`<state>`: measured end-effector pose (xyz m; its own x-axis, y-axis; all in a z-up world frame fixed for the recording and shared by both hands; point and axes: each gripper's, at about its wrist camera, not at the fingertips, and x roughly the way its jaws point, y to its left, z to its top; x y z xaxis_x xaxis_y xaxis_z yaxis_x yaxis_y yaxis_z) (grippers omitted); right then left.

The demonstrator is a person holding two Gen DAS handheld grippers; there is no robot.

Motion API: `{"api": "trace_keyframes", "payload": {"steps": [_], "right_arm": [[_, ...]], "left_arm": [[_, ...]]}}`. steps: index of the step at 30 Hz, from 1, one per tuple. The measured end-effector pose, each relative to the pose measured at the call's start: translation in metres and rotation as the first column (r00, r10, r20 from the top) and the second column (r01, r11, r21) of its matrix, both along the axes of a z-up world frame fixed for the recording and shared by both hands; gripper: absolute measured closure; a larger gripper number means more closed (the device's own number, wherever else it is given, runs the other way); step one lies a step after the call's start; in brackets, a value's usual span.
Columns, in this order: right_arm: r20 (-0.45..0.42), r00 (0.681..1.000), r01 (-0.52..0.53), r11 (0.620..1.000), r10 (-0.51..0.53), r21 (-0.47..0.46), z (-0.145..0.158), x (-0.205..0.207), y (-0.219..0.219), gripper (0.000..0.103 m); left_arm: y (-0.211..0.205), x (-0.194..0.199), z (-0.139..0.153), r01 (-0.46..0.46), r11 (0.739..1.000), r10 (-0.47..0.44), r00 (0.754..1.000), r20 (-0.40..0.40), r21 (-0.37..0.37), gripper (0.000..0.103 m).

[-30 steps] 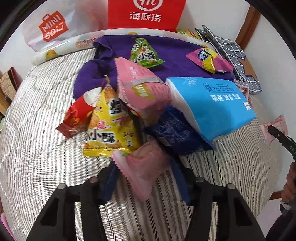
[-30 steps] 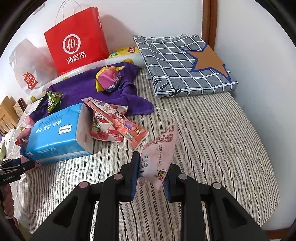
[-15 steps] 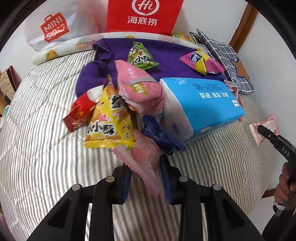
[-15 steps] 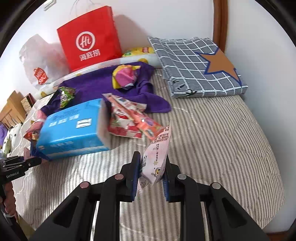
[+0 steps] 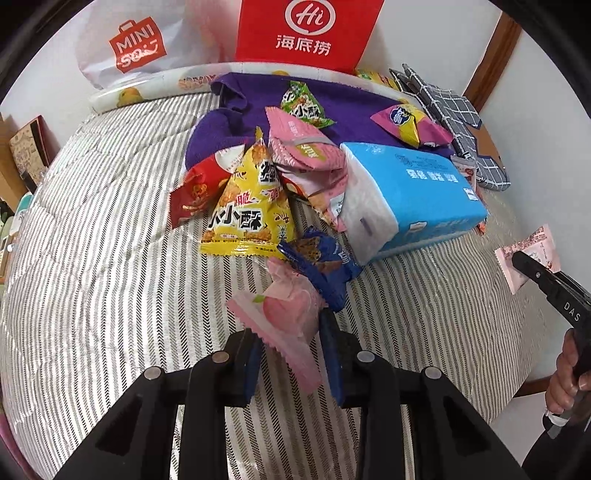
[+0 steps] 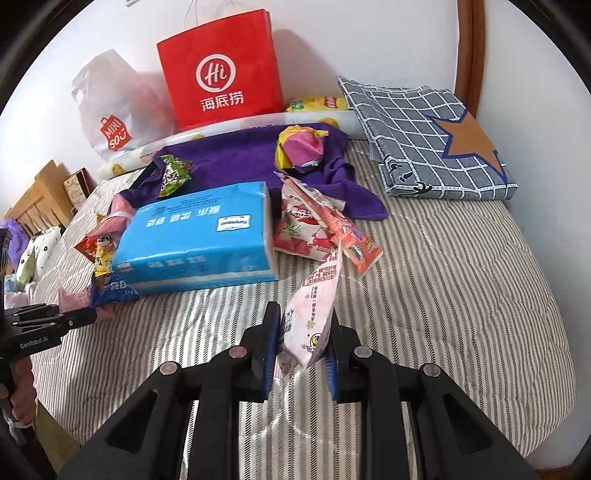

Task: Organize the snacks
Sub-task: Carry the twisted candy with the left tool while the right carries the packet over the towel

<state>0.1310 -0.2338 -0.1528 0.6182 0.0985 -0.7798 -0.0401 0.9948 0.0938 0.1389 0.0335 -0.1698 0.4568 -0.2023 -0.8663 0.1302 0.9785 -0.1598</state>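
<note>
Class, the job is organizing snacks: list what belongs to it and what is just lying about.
Job: peach packet in left tool; pink sachet in right tool; yellow bag; green bag.
Lying about: tissue pack; purple towel; checked cloth; red bag.

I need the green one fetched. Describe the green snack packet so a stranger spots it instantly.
Find the red paper bag at the wall; the purple cloth lies before it. The green snack packet rests on that cloth's left part, the only green wrapper.

Snack packs: about ten; some hide under others. Blue tissue pack (image 6: 195, 236): one. Red paper bag (image 6: 221, 70): one. White plastic bag (image 5: 129, 44): one. Purple cloth (image 6: 236, 158): one. Checked cloth (image 6: 424, 136): one. Grippers: two.
</note>
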Motion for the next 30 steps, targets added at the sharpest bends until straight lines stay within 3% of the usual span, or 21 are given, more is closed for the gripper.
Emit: {"api": "trace_keyframes", "payload": {"steps": [13, 30], "right_arm": [[0.045, 0.997, -0.056, 0.998, 0.055, 0.006, 0.026, -0.012, 0.026, 0.081], [0.122, 0.99, -0.067, 0.998, 0.069, -0.016, 0.08, 0.001, 0.034, 0.081]], "left_arm": [[0.014, -0.022, 0.043, -0.029, 1.0, 0.029, 0.996, 0.084, 0.003, 0.075], [-0.046, 0.004, 0.104, 0.074, 0.997, -0.071, 0.983, 0.171, -0.011, 0.075]]}}
